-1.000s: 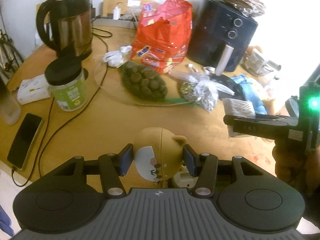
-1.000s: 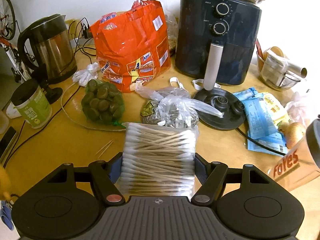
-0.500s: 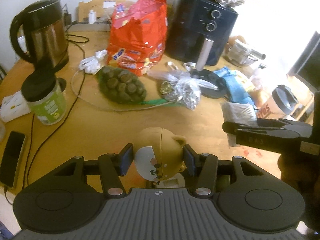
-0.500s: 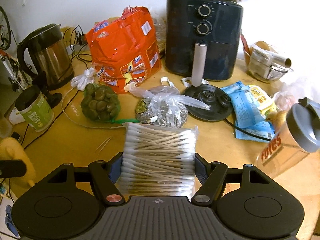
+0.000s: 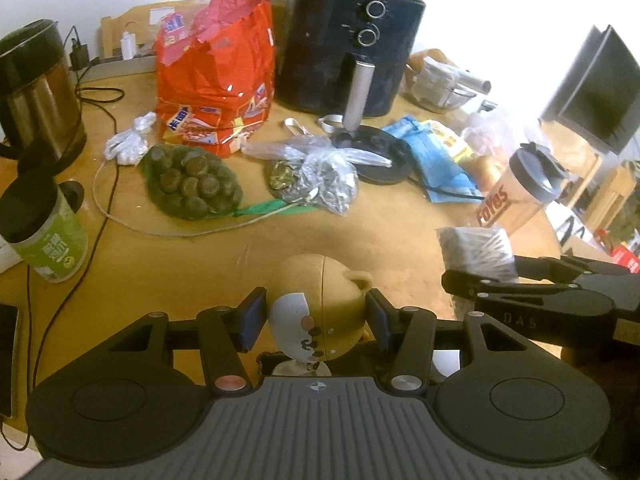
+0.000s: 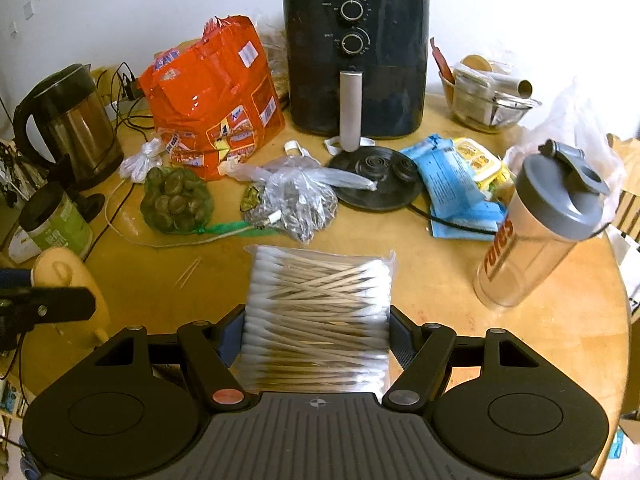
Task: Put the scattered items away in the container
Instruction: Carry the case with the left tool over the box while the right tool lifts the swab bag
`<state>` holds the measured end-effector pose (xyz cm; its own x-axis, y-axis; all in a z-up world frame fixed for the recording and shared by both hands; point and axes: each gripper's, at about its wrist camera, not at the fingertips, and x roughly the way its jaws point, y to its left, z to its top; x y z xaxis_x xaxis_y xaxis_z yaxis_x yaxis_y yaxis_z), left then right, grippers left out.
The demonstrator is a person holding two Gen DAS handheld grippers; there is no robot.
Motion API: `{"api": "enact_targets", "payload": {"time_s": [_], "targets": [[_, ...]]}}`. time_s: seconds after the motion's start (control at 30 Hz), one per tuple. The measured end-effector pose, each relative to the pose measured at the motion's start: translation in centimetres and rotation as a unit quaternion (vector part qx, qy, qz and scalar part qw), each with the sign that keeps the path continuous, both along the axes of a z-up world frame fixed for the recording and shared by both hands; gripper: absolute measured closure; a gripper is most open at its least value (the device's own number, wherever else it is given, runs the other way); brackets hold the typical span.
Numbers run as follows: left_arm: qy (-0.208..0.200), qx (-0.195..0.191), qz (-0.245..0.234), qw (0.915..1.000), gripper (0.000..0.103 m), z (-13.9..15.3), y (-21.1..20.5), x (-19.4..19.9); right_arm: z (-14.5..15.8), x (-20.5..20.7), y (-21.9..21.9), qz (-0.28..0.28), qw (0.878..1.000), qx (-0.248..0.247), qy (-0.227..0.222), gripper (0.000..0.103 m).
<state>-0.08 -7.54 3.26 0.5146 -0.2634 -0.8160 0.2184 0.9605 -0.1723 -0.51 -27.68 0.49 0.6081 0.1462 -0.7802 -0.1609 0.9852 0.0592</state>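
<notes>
One bear toy (image 5: pixel 320 312), one swab pack (image 6: pixel 318 320) (both gripped)

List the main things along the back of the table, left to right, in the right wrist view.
Kettle → orange bag → air fryer → glass bowl → shaker bottle.

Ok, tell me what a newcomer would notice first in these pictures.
Probably the two held items up front: the left gripper clamps a tan bear-shaped toy, and the right gripper clamps a clear pack of cotton swabs. Behind them, on the cluttered round table, stand a torn orange snack bag and a black air fryer.
</notes>
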Motion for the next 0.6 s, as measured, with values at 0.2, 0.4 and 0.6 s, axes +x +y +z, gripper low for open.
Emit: {"api": "enact_targets", "payload": {"time_s": [0.2,0.4,0.6], "targets": [[0.016,0.000,-0.012,0.9998,0.051,-0.8,-0.5,-0.6,-0.4,-0.8,-0.2,-0.010,1.000,0.002,0.012,0.030],[0.034,-0.003,-0.030,0.9989,0.051,-1.8,-1.4,-1.7,-1.2,-1.7,-0.7,-0.026,0.999,-0.001,0.026,0.030],[0.049,-0.002,-0.054,0.9974,0.051,-2.7,-2.2,-2.8,-1.4,-2.5,-1.3,-0.041,0.999,-0.004,0.029,0.030]]}}
